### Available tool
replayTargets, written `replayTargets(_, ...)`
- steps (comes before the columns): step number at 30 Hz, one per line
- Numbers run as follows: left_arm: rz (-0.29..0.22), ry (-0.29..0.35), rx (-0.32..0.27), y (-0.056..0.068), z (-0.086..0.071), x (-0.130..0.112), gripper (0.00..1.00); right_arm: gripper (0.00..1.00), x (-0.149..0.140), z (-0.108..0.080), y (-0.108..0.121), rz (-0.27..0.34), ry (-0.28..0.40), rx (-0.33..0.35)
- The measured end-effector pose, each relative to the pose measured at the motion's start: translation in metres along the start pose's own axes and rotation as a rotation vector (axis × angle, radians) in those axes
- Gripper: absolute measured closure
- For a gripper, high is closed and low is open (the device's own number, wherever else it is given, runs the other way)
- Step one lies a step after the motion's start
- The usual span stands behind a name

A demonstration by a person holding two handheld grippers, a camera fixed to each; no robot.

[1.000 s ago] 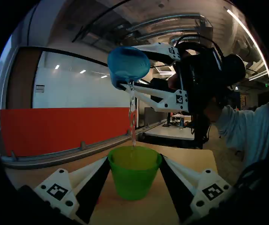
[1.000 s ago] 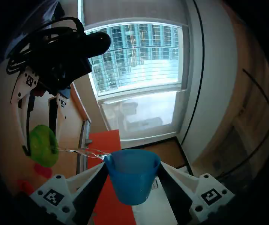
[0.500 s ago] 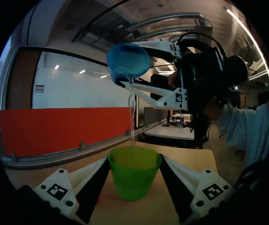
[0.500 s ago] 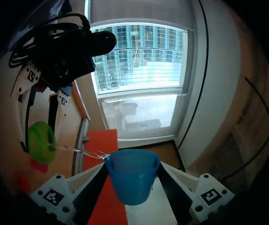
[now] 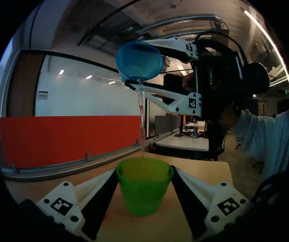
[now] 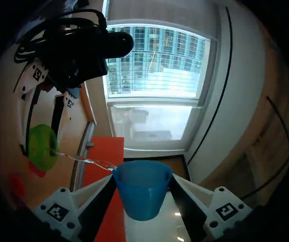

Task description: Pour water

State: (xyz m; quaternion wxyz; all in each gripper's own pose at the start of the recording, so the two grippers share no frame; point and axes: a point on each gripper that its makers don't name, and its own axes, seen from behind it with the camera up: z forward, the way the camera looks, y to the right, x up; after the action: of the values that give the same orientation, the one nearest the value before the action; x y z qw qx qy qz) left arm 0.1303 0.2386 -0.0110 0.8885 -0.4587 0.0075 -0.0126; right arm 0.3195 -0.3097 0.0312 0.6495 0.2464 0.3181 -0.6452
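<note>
Water (image 5: 141, 121) falls in a thin stream from the lip of the blue cup (image 5: 139, 60) into the green cup (image 5: 144, 189) right below it. Left tongs (image 5: 144, 177): closed narrow on the green cup, one finger pressed to each side. The cup is upright with its base on the counter (image 5: 202, 167). Right tongs (image 6: 143, 183): clamped on the blue cup, a finger on each side.

Left gripper view: gives the side-on picture, with the blue cup raised well above the green one and tipped mouth-down. A hand with a pale sleeve (image 5: 265, 137) is behind it. Right gripper view: looks down the pour instead. The stream leaves the blue cup's left rim and reaches the green cup's open mouth, seen from above. Fill level in either cup: cannot tell.

Counter: light wood. Two reddish marks (image 6: 17, 187) lie near the green cup, too blurred to identify. A metal rail (image 5: 84, 161) runs along the far edge, with an orange wall panel (image 5: 63, 137) behind it and glass above.

Room: exposed pipes (image 5: 176, 22) and a strip light (image 5: 265, 36) on the ceiling, and a farther desk (image 5: 184, 142). The right gripper view adds a large window (image 6: 156, 60) with blinds.
</note>
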Motion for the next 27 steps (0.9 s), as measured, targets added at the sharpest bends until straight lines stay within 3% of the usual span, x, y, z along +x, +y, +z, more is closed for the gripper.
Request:
replayTargets(17, -0.01, 0.01, 0.006, -0.001, -0.001, 0.003, 0.11, 0.09, 0.016, 0.0, 0.002, -0.111, 0.005, -0.006)
replayTargets(27, -0.008, 0.013, 0.008, 0.0, -0.003, 0.006, 0.11, 0.09, 0.022, -0.001, -0.001, -0.111, 0.012, -0.002)
